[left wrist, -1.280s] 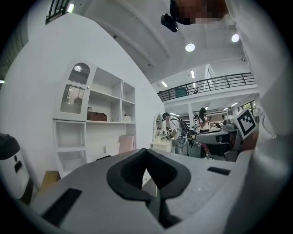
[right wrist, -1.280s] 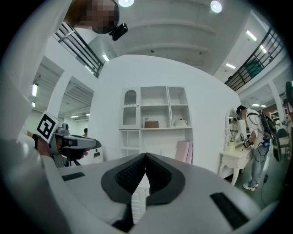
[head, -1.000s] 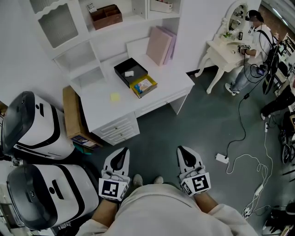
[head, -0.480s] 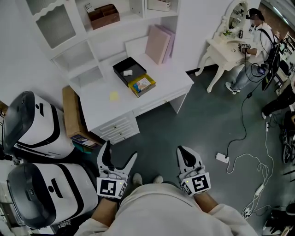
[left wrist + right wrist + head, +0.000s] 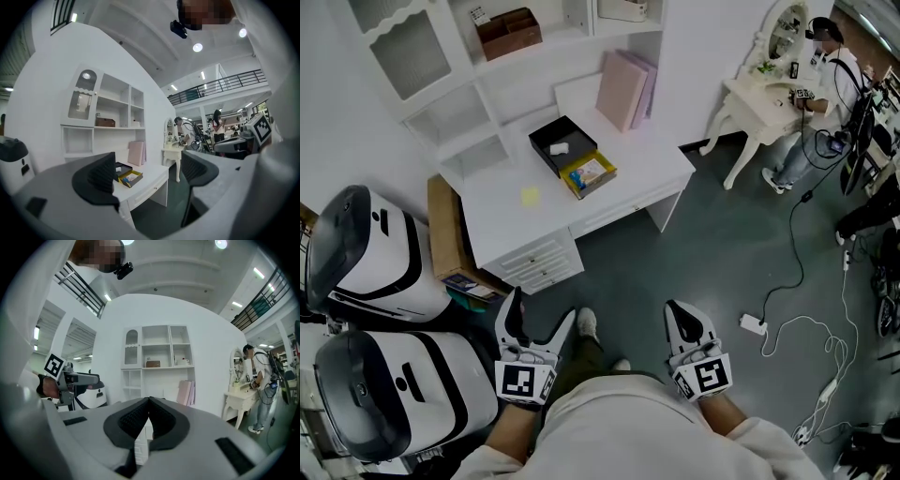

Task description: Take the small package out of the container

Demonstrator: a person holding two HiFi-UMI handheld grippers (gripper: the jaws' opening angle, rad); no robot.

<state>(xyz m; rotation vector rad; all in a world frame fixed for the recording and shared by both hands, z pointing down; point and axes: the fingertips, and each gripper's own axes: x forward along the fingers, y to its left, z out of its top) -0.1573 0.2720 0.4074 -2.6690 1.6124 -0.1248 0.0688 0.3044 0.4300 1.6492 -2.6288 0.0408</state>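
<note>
The black container [image 5: 565, 142] lies open on the white desk [image 5: 647, 169], with the small white package [image 5: 560, 148] inside it. A yellow-rimmed box [image 5: 590, 172] sits against its near side. Both grippers hang low over the floor, well short of the desk. My left gripper [image 5: 541, 313] is open and holds nothing. My right gripper [image 5: 682, 313] is shut and empty. In the left gripper view the container [image 5: 123, 167] shows far off between the spread jaws of the left gripper [image 5: 150, 172]. The right gripper view shows the right gripper [image 5: 149, 405] with its pads pressed together.
Two white rounded machines [image 5: 364, 251] [image 5: 394, 394] stand at the left, a cardboard box [image 5: 442, 223] beside the desk. Pink books [image 5: 626, 89] lean at the desk's back. A yellow note [image 5: 531, 195] lies on it. Cable and power strip [image 5: 752, 323] cross the floor. A person [image 5: 825, 75] stands at a vanity table [image 5: 759, 98].
The left gripper's jaws have swung from shut to wide open. A foot has stepped forward between the grippers. The right gripper stays shut.
</note>
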